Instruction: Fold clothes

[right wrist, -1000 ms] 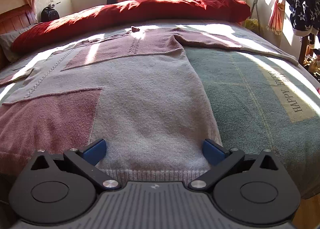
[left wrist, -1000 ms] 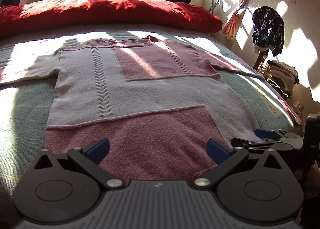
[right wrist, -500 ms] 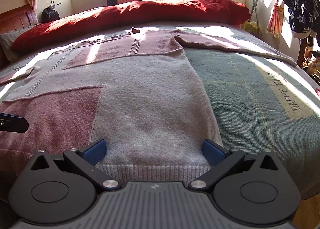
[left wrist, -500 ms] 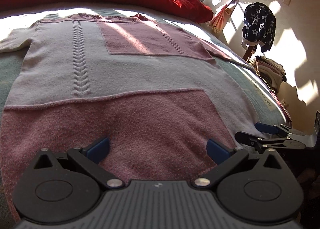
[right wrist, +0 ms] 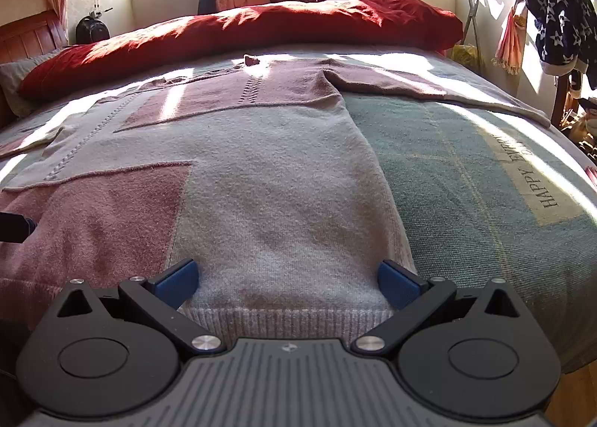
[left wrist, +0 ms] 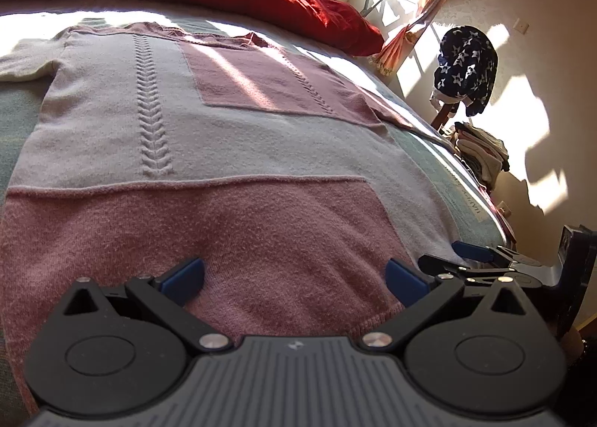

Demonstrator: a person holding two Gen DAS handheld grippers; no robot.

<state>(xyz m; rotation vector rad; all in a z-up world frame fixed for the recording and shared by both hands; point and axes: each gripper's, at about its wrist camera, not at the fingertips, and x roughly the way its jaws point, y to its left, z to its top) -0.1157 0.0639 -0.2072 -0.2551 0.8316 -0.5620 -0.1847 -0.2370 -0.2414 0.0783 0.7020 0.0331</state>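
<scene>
Step in hand: I judge this the approach to the first fold. I hold both tools low over the bottom hem, at the foot edge of the bed, and nothing is gripped yet.

Item 1, sweater (left wrist: 231, 150): knit pullover laid flat and face up on the bed (right wrist: 466, 180), hem toward me, neck toward the far edge, one sleeve stretched toward each side edge. Pale lilac-grey body with dusty pink rectangular panels, a raised cable braid running up the chest, ribbed hem (right wrist: 287, 322) hanging just over the foot edge. The fabric looks soft, fuzzy and limp; I expect it to sag when lifted.

Item 2, left tongs (left wrist: 294, 277): spread wide, blue pads clear of each other, over the pink lower panel near the hem.

Item 3, right tongs (right wrist: 285, 279): spread wide too, straddling the pale lower corner of the sweater just above the ribbing. In the left view they sit beside the left pair, toward the right side edge.

Item 4, bed cover: flat woven green cloth with a cream band printed "HAPPY EVERY".

Item 5, red duvet (right wrist: 242, 35): puffy, heaped along the far edge.

Next move, as I judge it: lower each pair until one pad slides under the hem, close on the knit at both places, then carry the hem up toward the neck evenly, so the soft cloth does not skew.
</scene>
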